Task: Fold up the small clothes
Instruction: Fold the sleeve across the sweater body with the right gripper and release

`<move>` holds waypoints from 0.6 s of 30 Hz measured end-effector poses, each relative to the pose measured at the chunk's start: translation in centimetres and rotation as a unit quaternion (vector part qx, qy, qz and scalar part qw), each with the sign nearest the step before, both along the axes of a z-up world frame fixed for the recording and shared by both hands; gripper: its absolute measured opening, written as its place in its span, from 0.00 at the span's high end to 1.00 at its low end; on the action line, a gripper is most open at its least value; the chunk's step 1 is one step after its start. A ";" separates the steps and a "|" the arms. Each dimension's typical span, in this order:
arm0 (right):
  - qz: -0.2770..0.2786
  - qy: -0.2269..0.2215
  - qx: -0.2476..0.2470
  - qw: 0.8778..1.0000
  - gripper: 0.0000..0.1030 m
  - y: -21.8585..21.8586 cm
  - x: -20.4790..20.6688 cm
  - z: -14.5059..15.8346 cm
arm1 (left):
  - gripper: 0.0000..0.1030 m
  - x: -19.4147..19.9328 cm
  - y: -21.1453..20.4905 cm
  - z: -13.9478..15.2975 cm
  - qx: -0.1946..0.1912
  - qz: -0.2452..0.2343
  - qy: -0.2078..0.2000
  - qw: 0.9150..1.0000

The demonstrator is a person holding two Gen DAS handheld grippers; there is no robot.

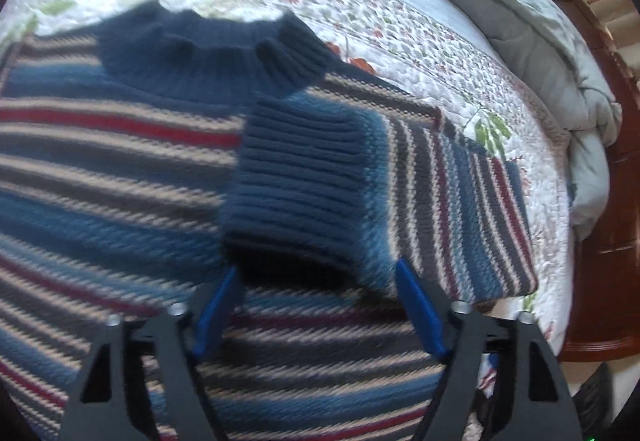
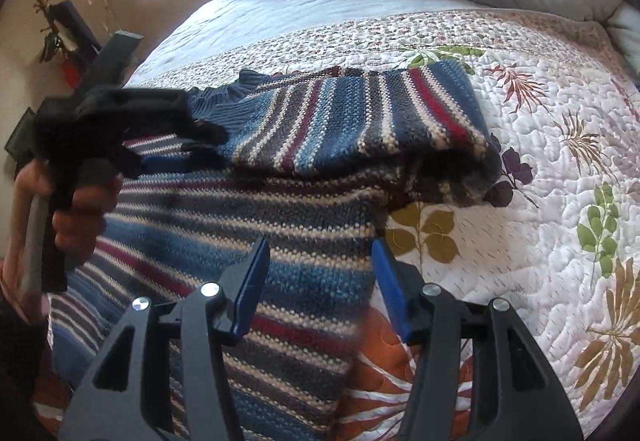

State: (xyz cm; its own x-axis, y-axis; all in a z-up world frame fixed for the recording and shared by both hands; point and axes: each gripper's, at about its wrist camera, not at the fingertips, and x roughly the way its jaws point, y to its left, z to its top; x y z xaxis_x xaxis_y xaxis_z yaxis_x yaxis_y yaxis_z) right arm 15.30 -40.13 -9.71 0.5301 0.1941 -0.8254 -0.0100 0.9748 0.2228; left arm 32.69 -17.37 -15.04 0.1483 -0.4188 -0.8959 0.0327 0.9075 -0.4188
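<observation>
Here the sleeve (image 2: 360,121) is lying folded across the striped sweater (image 2: 224,241); both grippers, left (image 1: 318,281) and right (image 2: 318,257), are hovering with fingers spread, holding nothing, and probably need the hem next.

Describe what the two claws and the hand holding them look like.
Each claw, the left claw and the right claw, has two flat blue fingers on black plastic linkage arms with triangular cut-outs and silver pivot bolts. From the right wrist view, the left one shows a black body on a grey handle gripped by a bare hand. No cables or markings show.
</observation>
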 end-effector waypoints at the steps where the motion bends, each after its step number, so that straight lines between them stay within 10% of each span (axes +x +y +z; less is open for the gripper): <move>1: 0.001 -0.002 -0.001 1.000 0.47 0.0 -0.2 -0.2 | 0.41 0.2 -0.1 -0.1 -0.007 0.002 0.000 1.000; 5: 0.005 -0.004 -0.023 1.000 0.46 0.1 -0.6 -0.7 | 0.88 0.8 -0.4 -0.3 -0.042 0.013 0.009 0.999; 12: -0.014 -0.007 -0.023 1.000 0.43 -1.0 -1.0 -0.3 | 0.93 0.9 0.9 2.4 -0.062 0.043 -0.043 0.996; 18: -0.022 -0.012 -0.037 0.999 0.43 -1.1 -1.4 0.0 | 0.93 2.7 5.6 7.0 0.010 0.064 -0.130 0.989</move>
